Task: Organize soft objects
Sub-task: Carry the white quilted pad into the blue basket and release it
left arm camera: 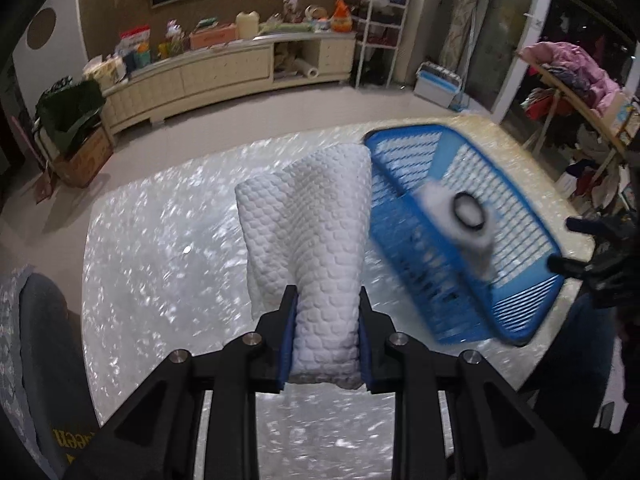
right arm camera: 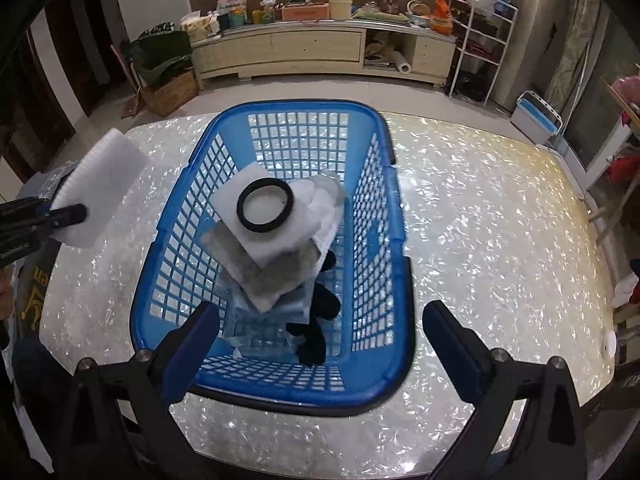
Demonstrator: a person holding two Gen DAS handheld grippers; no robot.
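Observation:
My left gripper (left arm camera: 327, 308) is shut on a white quilted foam pad (left arm camera: 308, 216) and holds it above the table, left of the blue plastic basket (left arm camera: 516, 292). In the right wrist view the same pad (right arm camera: 104, 188) and left gripper (right arm camera: 70, 213) show at the far left. My right gripper (right arm camera: 320, 336) is open and empty, its fingers either side of the near end of the basket (right arm camera: 384, 384). The basket holds a white foam square with a black ring (right arm camera: 264, 210), grey and white pads (right arm camera: 276, 276) and black fabric (right arm camera: 320, 320).
The basket stands on a pearly shell-pattern table (right arm camera: 500, 240). A grey chair back (left arm camera: 44, 344) is at the table's left edge. Beyond the table stand a long cream cabinet (right arm camera: 316, 52), a white shelf rack (right arm camera: 480, 40) and a cardboard box (right arm camera: 168, 94).

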